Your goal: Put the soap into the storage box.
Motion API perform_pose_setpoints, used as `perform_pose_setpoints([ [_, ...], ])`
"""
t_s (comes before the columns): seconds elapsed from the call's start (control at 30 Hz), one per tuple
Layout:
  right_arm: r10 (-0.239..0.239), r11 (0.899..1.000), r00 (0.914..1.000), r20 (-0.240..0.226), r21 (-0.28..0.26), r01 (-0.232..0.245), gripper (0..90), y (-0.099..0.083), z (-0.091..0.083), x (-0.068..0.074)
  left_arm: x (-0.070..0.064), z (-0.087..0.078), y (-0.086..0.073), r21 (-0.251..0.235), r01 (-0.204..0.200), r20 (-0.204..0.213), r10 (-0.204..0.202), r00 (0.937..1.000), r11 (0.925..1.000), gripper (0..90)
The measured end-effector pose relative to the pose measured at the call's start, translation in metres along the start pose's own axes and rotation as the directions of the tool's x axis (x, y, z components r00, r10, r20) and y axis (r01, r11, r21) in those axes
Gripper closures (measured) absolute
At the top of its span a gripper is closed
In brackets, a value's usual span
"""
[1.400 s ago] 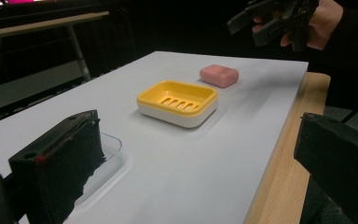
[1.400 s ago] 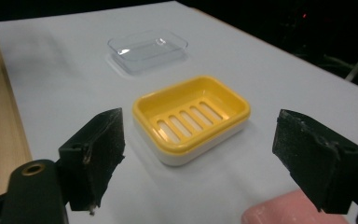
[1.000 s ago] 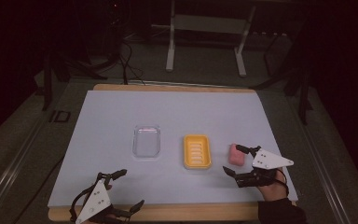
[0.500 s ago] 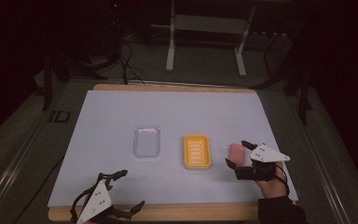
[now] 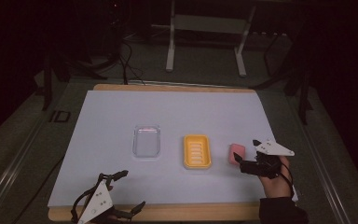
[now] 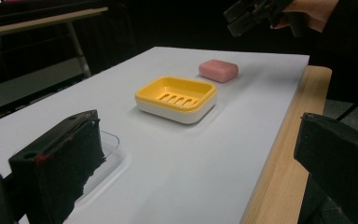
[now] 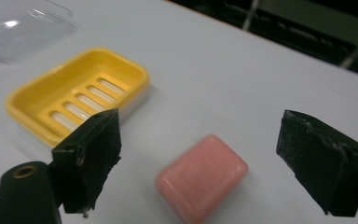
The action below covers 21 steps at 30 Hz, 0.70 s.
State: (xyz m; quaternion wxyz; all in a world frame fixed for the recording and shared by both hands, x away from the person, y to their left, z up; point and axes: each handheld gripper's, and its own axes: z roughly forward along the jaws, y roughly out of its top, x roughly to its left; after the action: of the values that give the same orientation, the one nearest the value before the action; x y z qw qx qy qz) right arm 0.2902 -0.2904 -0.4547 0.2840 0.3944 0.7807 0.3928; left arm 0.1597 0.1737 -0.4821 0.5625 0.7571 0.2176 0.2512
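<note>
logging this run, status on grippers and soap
Right gripper open, jaws either side of the soap, not touching. Left gripper open, at the table's near edge. Soap flat beside the yellow dish. Nothing in the way.

Dark room, metal stand (image 5: 205, 35) behind table (image 5: 168, 87)

The soap (image 7: 201, 176) between my right claw's (image 7: 200, 163) black jaws is a plain pink bar, and the soap dish (image 5: 196, 151) beside it is bright yellow on top with a row of pale slots across its floor and a white base below. Toward the table's left edge the lid (image 5: 146, 141) is clear and colourless, faintly pink along its far rim. The table (image 5: 121, 112) wears a pale lavender-white sheet with light wood along its near and far edges, and my left claw (image 5: 121, 191) at the near edge is black under a grey three-cornered plate.
</note>
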Motion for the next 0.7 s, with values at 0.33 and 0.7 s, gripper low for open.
perform_pose_setpoints([
  [0.33,0.174,0.962,0.9846,0.010,0.214,-0.172,13.0,-0.008,0.006,-0.014,-0.002,0.001,0.000,0.006,-0.008,0.004,0.008,1.0000,0.9999,1.7],
  [0.7,0.167,0.906,0.9858,0.021,0.392,-0.162,13.5,-0.012,0.013,-0.019,-0.002,0.002,0.000,0.015,-0.013,0.000,0.013,0.9999,0.9998,1.7],
])
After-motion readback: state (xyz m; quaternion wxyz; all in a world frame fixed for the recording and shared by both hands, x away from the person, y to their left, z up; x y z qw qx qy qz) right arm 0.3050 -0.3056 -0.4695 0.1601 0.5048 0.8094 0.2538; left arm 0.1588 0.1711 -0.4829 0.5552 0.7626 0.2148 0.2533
